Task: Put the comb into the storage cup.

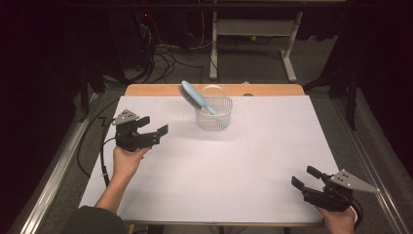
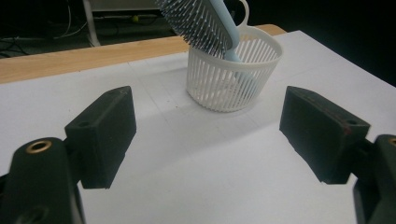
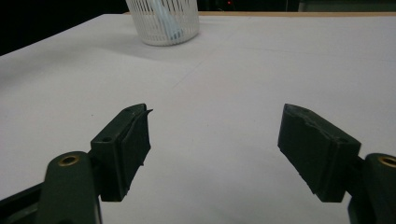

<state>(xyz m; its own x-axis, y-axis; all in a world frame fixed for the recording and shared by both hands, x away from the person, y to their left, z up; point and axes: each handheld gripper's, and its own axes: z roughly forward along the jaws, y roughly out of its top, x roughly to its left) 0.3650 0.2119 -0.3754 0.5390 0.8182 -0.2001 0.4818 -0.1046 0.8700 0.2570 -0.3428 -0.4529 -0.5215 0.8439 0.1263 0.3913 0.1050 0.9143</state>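
Note:
A white slotted basket (image 1: 214,113) stands at the far middle of the white table sheet (image 1: 224,161). A light blue hairbrush (image 1: 195,96) leans in it, handle down, bristle head sticking out to the upper left. My left gripper (image 1: 153,125) hovers to the left of the basket, jaws wide apart with nothing between them. From the left gripper view the basket (image 2: 232,72) and the hairbrush (image 2: 201,21) lie straight ahead between the jaws. My right gripper (image 1: 304,177) rests at the near right corner, open and empty; the basket (image 3: 163,21) is far off in its view.
A wooden table edge (image 1: 214,89) runs behind the white sheet. Beyond it are cables on the floor (image 1: 160,58) and a white metal frame (image 1: 253,34). A black cable (image 1: 103,151) trails from the left gripper off the table's left side.

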